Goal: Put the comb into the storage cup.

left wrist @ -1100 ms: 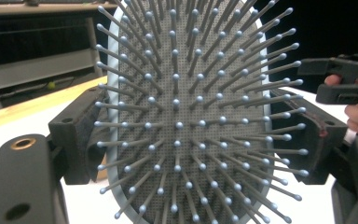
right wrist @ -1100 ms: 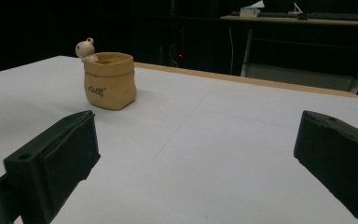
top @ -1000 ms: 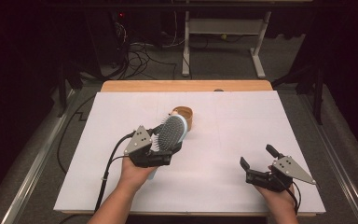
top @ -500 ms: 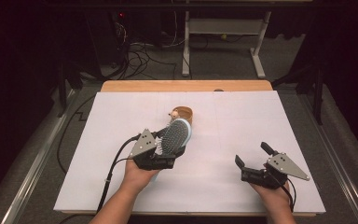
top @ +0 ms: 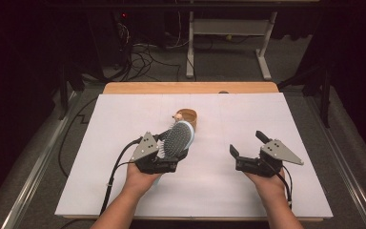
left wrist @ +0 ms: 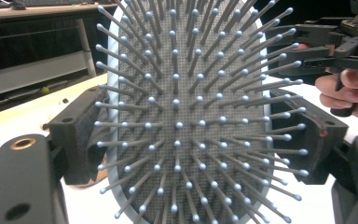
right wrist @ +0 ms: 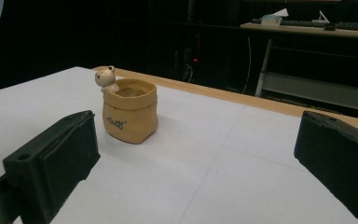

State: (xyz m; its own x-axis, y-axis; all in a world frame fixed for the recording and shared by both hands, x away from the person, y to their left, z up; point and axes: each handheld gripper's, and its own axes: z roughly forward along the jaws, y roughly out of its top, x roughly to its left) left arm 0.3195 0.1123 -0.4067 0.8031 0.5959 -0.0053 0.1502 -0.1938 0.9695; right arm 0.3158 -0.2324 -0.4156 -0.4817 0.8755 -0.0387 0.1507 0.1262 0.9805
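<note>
Hairbrush [top: 177, 140] clamped in left gripper [top: 164, 157], apparently upright; right gripper [top: 249, 146] agape, empty.

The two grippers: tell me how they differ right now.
The left gripper is shut on a hairbrush; the right gripper is open with nothing between its jaws. The left sits close to the tan pot; the right is off to the side over bare table. Both are hand-held and black-jawed.

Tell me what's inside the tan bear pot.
The tan bear pot stands open-topped on the table; its upper inner wall shows bare. Its rim hides the bottom, so I cannot tell whether anything lies there.
</note>
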